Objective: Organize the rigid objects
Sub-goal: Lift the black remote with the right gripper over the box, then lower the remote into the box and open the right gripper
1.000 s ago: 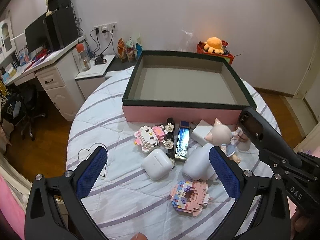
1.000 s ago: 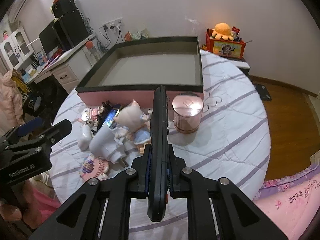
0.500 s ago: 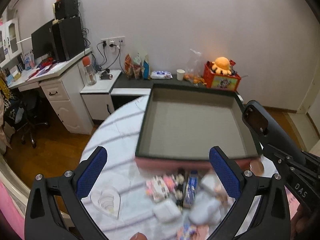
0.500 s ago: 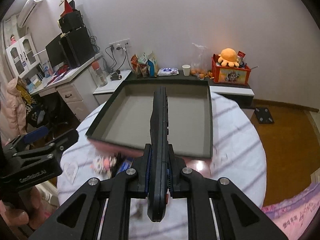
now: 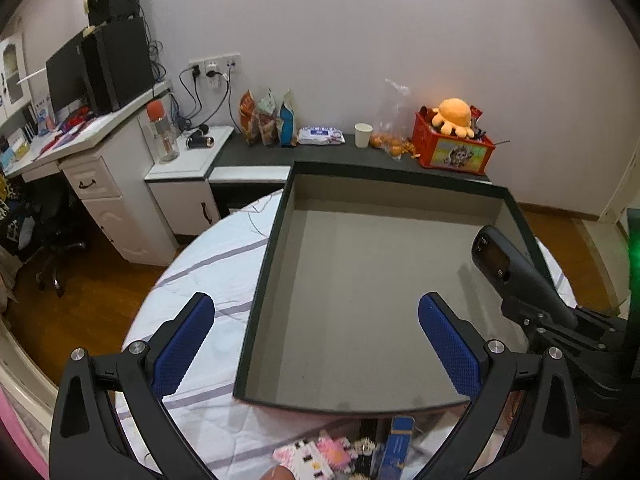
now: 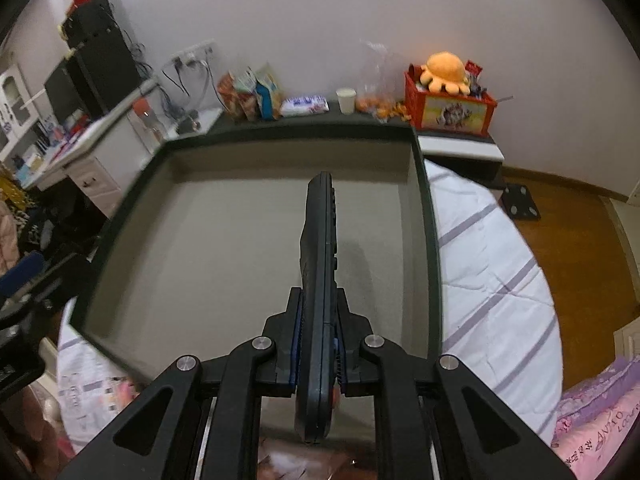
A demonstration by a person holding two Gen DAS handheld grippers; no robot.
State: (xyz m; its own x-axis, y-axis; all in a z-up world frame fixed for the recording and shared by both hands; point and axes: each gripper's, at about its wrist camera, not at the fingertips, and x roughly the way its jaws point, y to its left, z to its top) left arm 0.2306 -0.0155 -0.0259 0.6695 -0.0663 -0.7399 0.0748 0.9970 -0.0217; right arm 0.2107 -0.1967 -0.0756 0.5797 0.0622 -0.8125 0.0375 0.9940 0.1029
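Remote (image 6: 320, 264) carried over box (image 6: 248, 216), claw-clamped

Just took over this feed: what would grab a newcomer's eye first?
The big empty box with dark rim and grey floor fills the round striped table. Over it, the right gripper is shut on a black remote control, edge-up. The left gripper hangs open, with small toys at the box's near edge.

"ANTO" on pink bedding (image 6: 600, 436)

Left hand-held gripper (image 5: 316, 340) wide apart; right hand-held gripper (image 6: 318, 344) clamped (both tilted downward).
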